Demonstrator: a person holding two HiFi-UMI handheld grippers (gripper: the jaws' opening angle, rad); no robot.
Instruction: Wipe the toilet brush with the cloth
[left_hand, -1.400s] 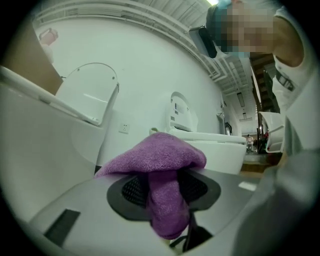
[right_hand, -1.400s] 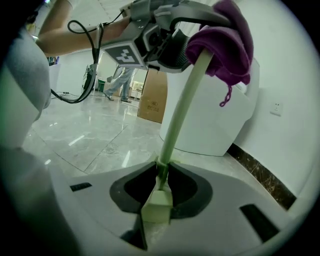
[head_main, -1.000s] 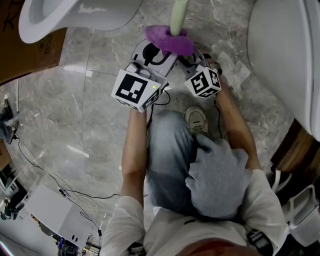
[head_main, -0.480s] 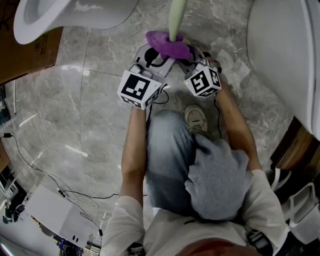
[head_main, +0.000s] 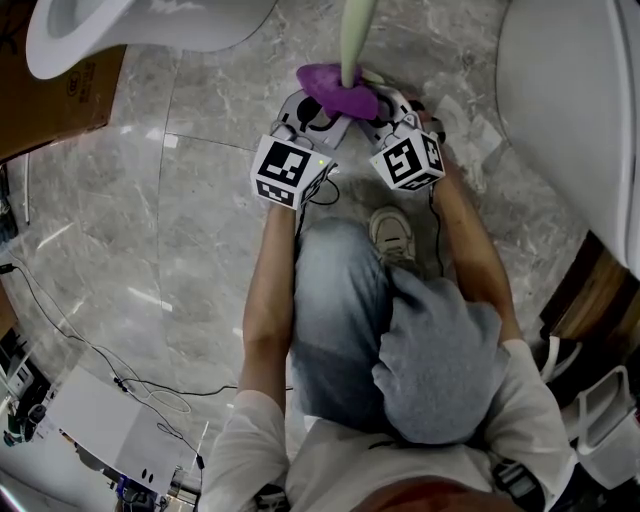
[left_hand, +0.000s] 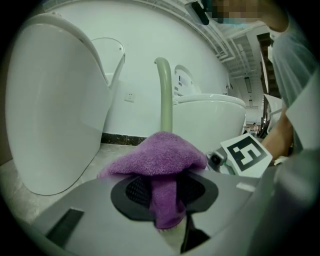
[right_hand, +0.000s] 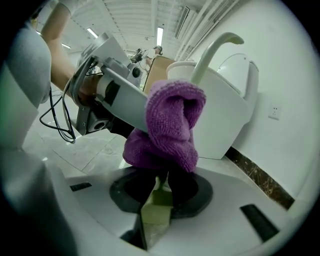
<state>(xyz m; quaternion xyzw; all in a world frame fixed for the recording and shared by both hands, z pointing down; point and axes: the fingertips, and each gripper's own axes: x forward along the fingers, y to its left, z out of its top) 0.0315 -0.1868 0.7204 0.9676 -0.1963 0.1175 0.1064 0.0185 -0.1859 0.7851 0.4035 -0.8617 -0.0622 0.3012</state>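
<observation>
The toilet brush has a pale green curved handle (head_main: 355, 35) that stands upright between both grippers. A purple cloth (head_main: 338, 92) is draped round that handle. My left gripper (head_main: 325, 105) is shut on the cloth (left_hand: 162, 167), which is folded over the handle (left_hand: 164, 95); its jaws have just been closing a little with the cloth between them. My right gripper (head_main: 378, 108) is shut on the green lower part of the brush (right_hand: 157, 205), just under the cloth (right_hand: 170, 127). The brush head is hidden.
A white toilet bowl (head_main: 150, 30) stands at the top left and another toilet (head_main: 570, 120) at the right. A cardboard box (head_main: 60, 100) lies at the far left. Cables (head_main: 100, 350) run over the marble floor. The person's shoe (head_main: 392, 238) is just behind the grippers.
My left gripper has sunk with the cloth, which now sits lower on the handle. The right gripper and the brush have stayed in place.
</observation>
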